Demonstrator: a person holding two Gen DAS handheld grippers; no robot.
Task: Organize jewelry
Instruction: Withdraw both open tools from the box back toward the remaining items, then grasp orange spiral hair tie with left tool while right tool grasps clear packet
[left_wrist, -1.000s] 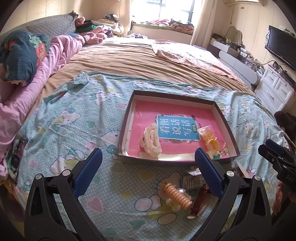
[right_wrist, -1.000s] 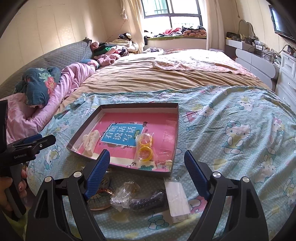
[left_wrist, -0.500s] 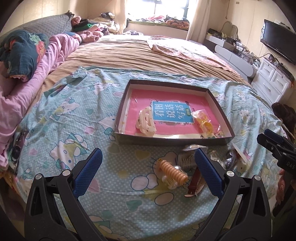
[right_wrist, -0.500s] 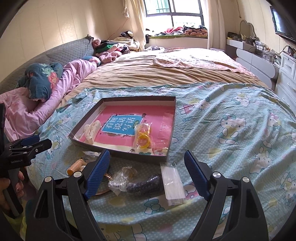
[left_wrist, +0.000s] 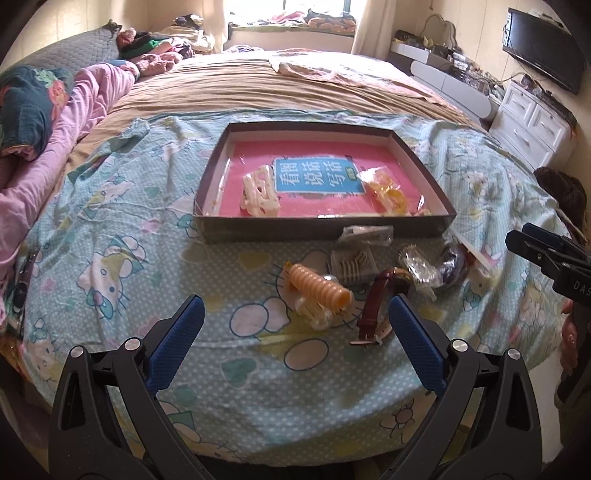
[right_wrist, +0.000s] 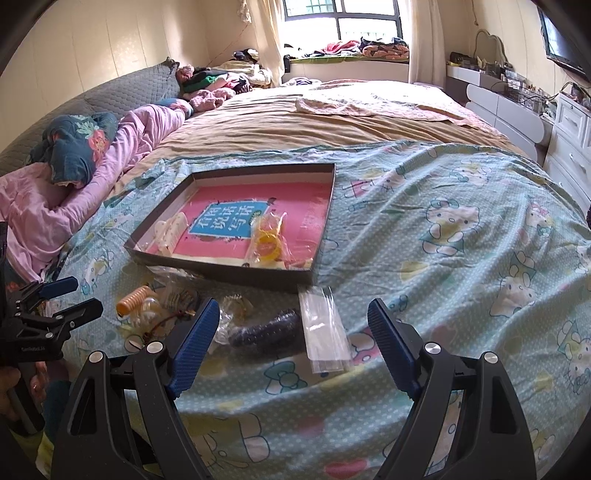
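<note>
A dark shallow box with a pink floor lies on the bed. It holds a cream hair claw and bagged yellow rings. In front of it lie an orange spiral tie, a brown watch strap, small bagged pieces, a dark bagged item and a clear flat bag. My left gripper is open and empty, short of the pile. My right gripper is open and empty over the dark item and clear bag.
The patterned blue sheet covers the near half of the bed. Pink bedding lies at the left. White drawers and a TV stand at the right. The bed edge is just under both grippers.
Both grippers have drawn back toward the bed's near edge, so the box looks farther off and more of the loose pile shows. Both stay open.
</note>
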